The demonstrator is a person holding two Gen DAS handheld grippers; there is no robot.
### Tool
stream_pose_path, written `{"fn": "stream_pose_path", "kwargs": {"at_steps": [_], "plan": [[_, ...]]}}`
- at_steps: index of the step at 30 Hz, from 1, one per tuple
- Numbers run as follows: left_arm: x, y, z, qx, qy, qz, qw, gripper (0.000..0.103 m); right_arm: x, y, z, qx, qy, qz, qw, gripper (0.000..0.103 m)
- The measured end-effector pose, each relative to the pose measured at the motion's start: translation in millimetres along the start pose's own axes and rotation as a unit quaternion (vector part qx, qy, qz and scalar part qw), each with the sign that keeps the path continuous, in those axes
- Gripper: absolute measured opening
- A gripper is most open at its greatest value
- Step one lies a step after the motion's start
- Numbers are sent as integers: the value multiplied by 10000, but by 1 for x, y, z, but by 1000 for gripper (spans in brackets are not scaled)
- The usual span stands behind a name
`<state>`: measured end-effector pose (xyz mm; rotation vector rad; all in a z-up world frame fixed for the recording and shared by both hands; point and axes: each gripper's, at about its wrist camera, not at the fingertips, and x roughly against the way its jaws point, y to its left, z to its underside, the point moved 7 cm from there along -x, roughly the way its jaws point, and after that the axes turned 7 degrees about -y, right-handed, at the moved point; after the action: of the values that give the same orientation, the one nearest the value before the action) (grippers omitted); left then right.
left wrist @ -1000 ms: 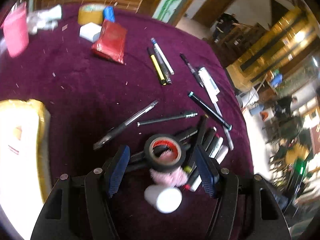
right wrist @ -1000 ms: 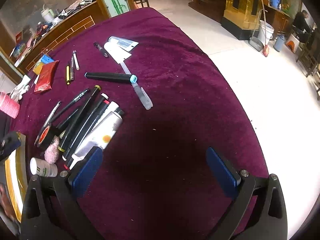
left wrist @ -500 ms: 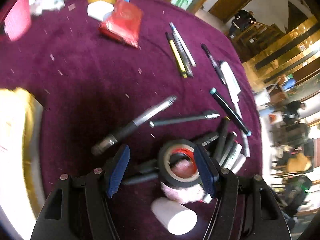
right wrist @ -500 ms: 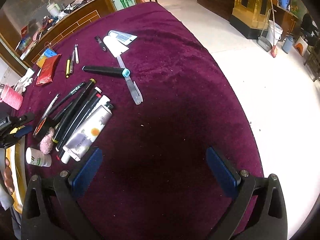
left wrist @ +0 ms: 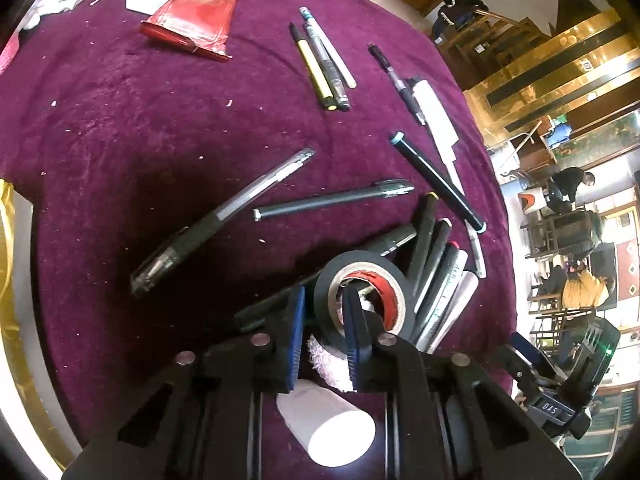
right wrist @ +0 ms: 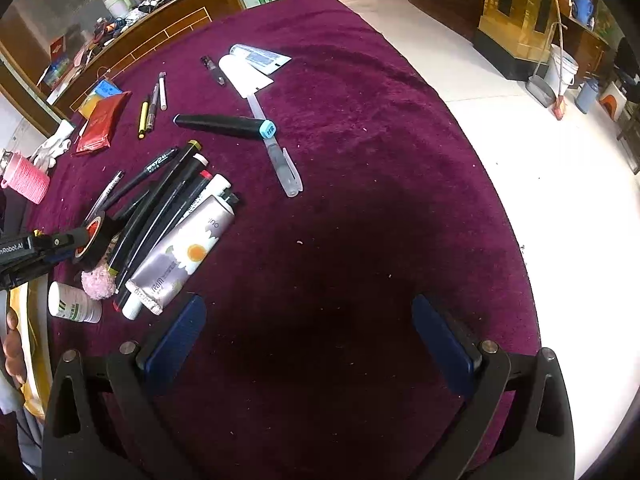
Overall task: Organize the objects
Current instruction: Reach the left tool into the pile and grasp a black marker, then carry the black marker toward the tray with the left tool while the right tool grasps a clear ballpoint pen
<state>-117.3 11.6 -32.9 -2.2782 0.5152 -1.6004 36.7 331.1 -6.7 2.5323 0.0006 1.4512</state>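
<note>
Left gripper (left wrist: 323,316) pinches the black tape roll (left wrist: 362,286); its jaws have just been closing, one pad inside the ring & one outside.

Right gripper (right wrist: 308,340) is spread wide, nothing in it, over a big bare patch of purple cloth (right wrist: 360,208) w/ lots of room, near the table's edge by the white floor (right wrist: 540,152). Tape roll sits at the near end of the pen pile (left wrist: 436,264), on 1 pink puff (right wrist: 98,282). Also 1 white bottle (left wrist: 328,426), 1 cream tube (right wrist: 182,258), 1 red packet (left wrist: 196,16), 3 thin pens (left wrist: 324,66) side by side farther out.
</note>
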Motion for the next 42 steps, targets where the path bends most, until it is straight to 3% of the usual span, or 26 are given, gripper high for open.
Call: {"fn": "stream_pose_path", "kwargs": {"at_steps": [7,12,15,19,22,26,29,35,42], "plan": [[-7,-18,-3,-592,-41,-423,9973,16,-1,-1,2,-9,44,11,10000,103],[-17,-38,-1,-1321,-31,-845,9876,18,0,0,4,38,44,19,10000,103],[-20,-55,12,-1463,244,-467,9878,18,-1,-2,5,50,50,42,10000,103],[-16,-78,29,-1489,680,517,9852,18,-2,-4,6,19,68,54,10000,103],[-4,-81,22,-1468,521,647,9857,21,-3,-5,7,11,96,53,9999,103],[11,-49,-11,-1000,-40,275,9946,22,-5,-6,9,-7,125,48,9999,103],[7,-35,-17,-1191,-70,-129,9928,22,-7,-6,11,-10,161,45,9999,103],[-23,-30,-1,-2328,221,-1071,9664,23,-10,-6,13,32,196,45,9998,103],[-38,-35,-6,-2980,153,-1482,9429,23,-11,-7,16,102,197,82,9997,103]]}}
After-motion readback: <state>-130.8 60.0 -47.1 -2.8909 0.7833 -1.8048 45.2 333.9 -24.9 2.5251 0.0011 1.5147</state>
